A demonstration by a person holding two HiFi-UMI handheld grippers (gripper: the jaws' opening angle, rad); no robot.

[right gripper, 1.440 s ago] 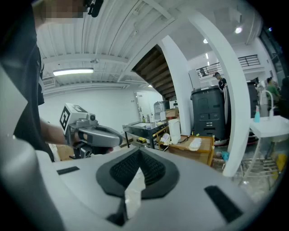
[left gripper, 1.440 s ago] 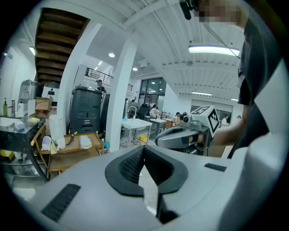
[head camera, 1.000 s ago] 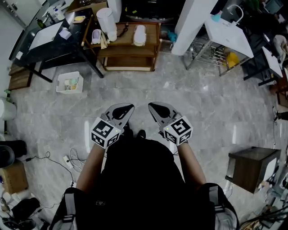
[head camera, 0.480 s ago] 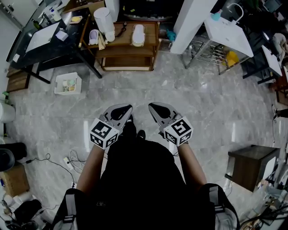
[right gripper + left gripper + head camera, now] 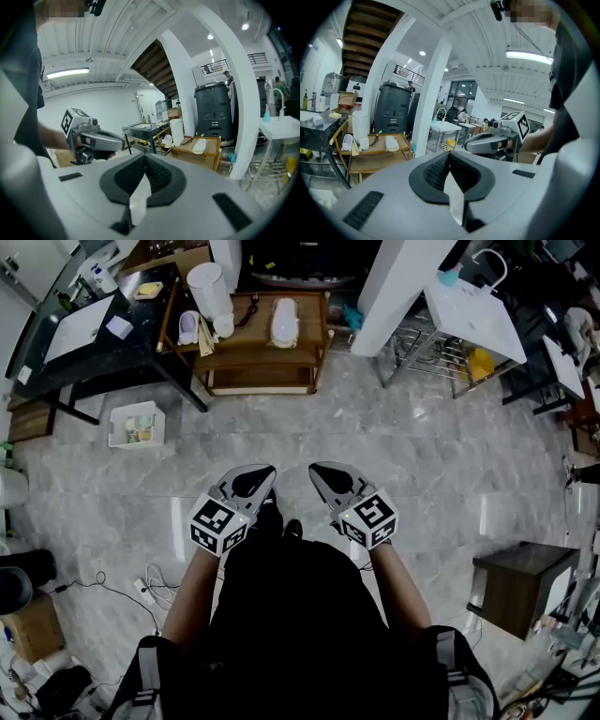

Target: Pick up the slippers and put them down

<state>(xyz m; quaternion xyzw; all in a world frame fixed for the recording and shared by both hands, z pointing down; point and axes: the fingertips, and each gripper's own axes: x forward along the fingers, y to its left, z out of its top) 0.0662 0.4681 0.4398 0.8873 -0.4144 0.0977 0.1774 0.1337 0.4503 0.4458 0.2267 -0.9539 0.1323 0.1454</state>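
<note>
A low wooden table (image 5: 251, 341) stands on the grey marble floor (image 5: 403, 456). On its top, 1 white slipper (image 5: 283, 322) lies near the right edge and 1 pale slipper (image 5: 188, 327) sits at the left edge. A white cylinder (image 5: 208, 289) stands by the back-left corner. On the floor, 1 white box (image 5: 136, 424) sits left of the table.

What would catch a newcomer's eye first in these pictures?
The left gripper and right gripper, each with a marker cube, are held side by side over the grey floor, both shut and empty. Beyond them, a low wooden table carries a cream slipper and a lilac slipper.
</note>
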